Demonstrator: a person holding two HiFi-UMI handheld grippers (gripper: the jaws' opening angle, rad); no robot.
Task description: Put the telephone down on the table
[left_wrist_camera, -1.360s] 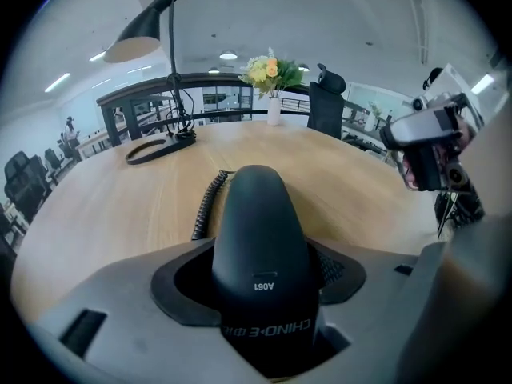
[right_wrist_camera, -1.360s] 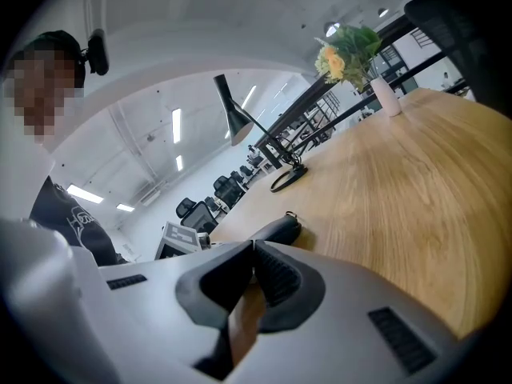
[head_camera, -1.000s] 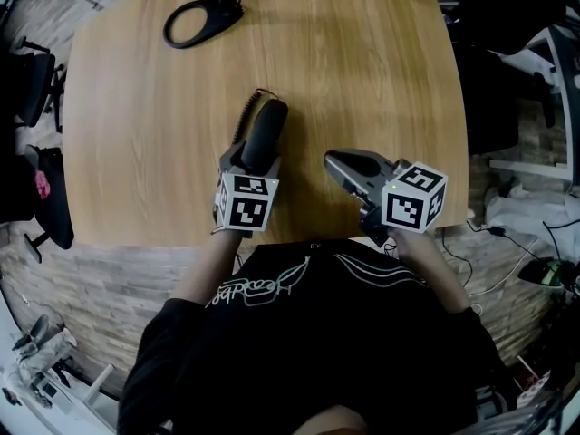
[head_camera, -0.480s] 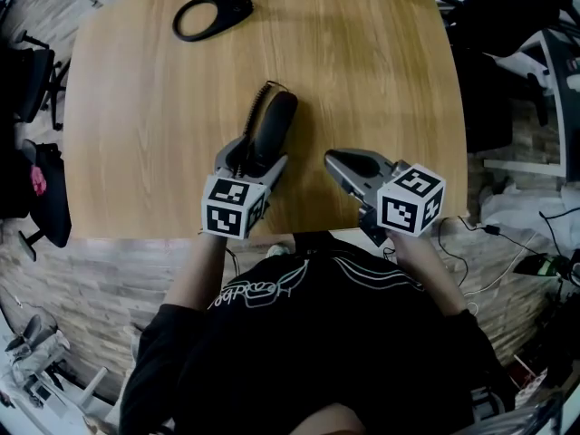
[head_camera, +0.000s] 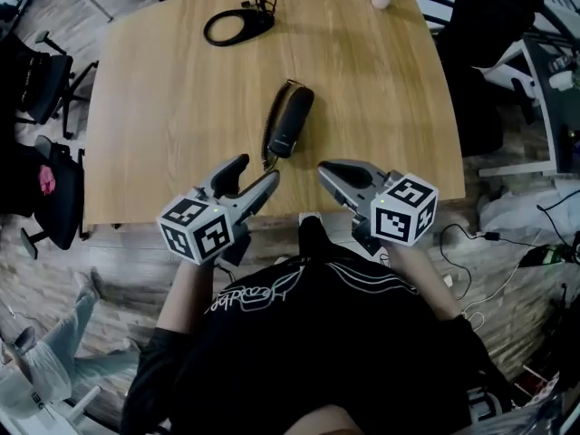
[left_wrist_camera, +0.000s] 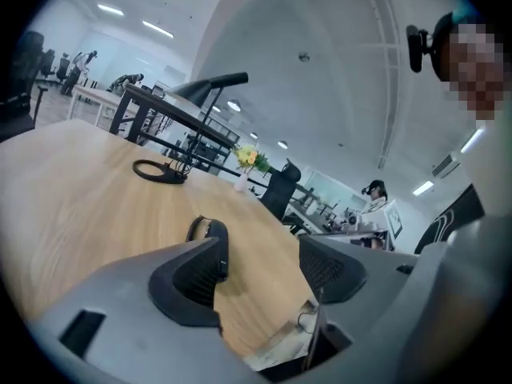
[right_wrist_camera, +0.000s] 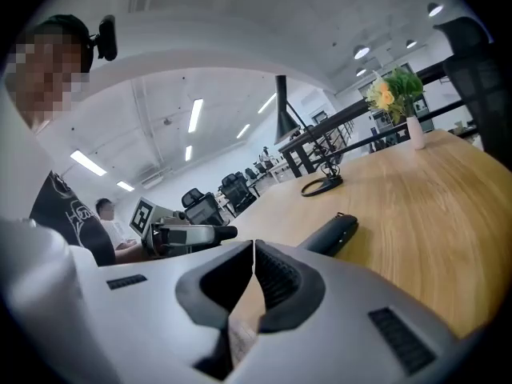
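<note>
The telephone point(head_camera: 292, 120), a stiff, smooth, likely light handset best taken across its narrow middle, lies flat on the desk point(head_camera: 163, 107) just beyond the left hand-held gripper point(head_camera: 256, 172), released and empty; the right hand-held gripper point(head_camera: 328, 168) beside it is clenched on nothing.

Telephone point(head_camera: 292, 120) mid-table point(head_camera: 163, 107) (ring base point(head_camera: 237, 25) behind, far edge).

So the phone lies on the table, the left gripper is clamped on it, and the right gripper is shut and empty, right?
Not clamped: the left gripper view shows the left gripper open, with the phone lying clear beyond it. The rest holds.
</note>
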